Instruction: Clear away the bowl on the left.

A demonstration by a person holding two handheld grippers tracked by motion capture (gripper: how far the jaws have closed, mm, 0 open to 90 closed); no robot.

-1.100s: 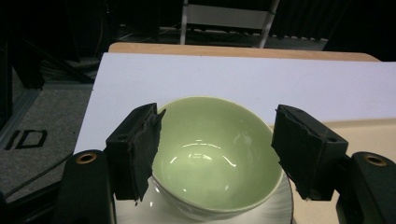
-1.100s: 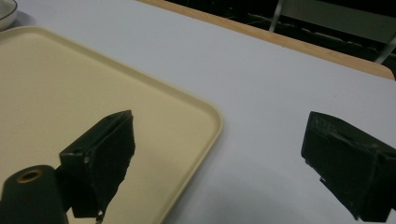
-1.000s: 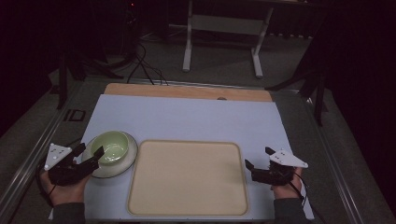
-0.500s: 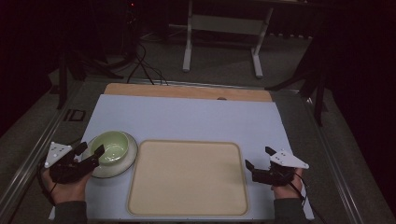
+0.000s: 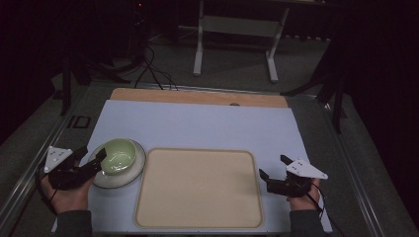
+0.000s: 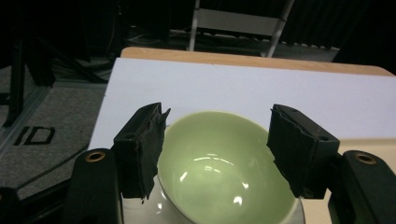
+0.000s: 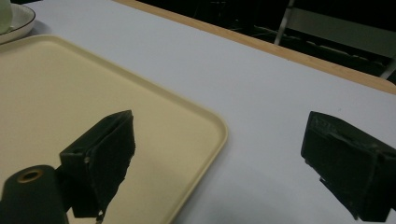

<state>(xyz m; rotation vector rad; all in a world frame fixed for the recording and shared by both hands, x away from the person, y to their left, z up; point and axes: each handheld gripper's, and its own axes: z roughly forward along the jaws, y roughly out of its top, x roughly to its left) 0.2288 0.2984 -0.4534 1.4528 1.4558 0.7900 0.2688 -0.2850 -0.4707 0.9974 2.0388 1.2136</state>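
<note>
The green bowl sits on a pale saucer at the near left of the desk, just left of the beige tray. The left tool is released, and in the left gripper view its two black jaws stand spread to either side of the bowl — one by the left of the rim, one by the right, neither plainly pressing on it. I judge this the approach to a grasp: the bowl is bracketed but not yet gripped. The next move, as I read it, calls for easing the jaws a little further onto the rim and closing evenly, so that the smooth glazed wall does not slip or the bowl skate on the saucer; a lift toward the tray would then seem likely.

The right tool is released too, its jaws wide apart, resting at the near right of the desk just beside the tray's right edge; in the right gripper view one jaw hangs over the tray and the other over the white desk surface, with nothing between them.

Hard to make out — whether the left jaws touch the rim at all, and how the saucer's near edge lies, since the tool and hand cover it. The room beyond the desk is dark; a metal frame and some cables on the floor are dimly visible.
</note>
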